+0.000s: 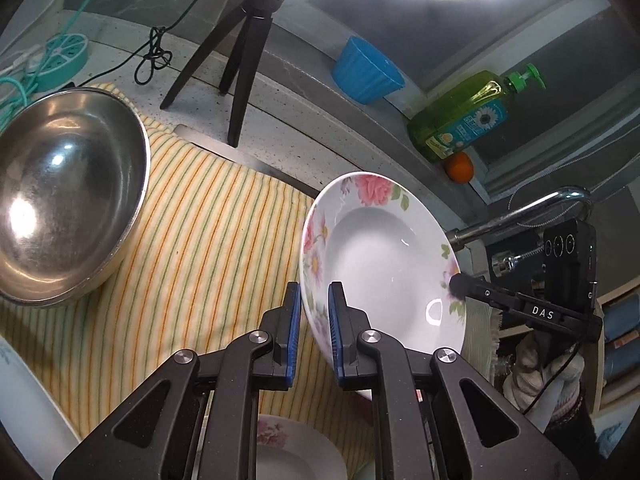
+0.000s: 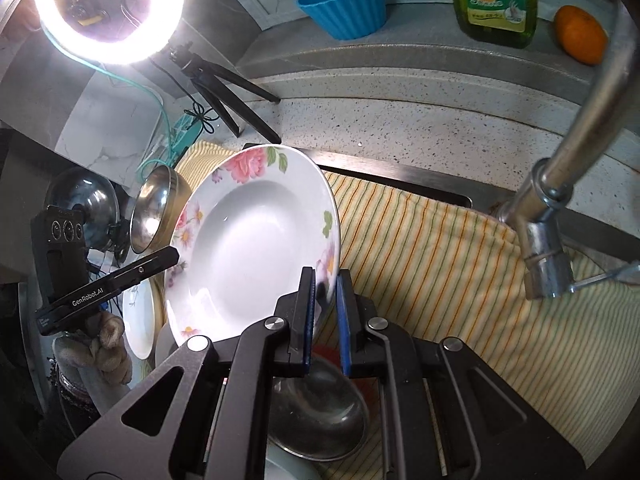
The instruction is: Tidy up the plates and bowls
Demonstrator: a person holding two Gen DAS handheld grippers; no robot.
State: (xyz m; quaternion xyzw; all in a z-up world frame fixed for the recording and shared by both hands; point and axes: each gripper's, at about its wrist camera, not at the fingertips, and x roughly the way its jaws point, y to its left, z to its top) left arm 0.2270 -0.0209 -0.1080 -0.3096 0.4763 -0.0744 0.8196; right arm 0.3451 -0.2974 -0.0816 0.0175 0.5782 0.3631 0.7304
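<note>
A white deep plate with pink flowers (image 1: 384,264) is held upright in the air over the striped cloth. My left gripper (image 1: 314,296) is shut on its left rim. My right gripper (image 2: 326,284) is shut on the opposite rim of the same plate (image 2: 252,240). A large steel bowl (image 1: 64,200) rests tilted on the cloth at the left and also shows in the right wrist view (image 2: 154,210). Another flowered plate (image 1: 288,448) lies below my left gripper. A steel bowl (image 2: 316,408) lies under my right gripper.
A yellow striped cloth (image 1: 200,248) covers the sink area. A steel tap (image 2: 560,200) stands at the right. A tripod (image 1: 240,64) with a ring light, a blue cup (image 1: 366,70), a green soap bottle (image 1: 464,120) and an orange (image 2: 580,34) stand on the counter ledge.
</note>
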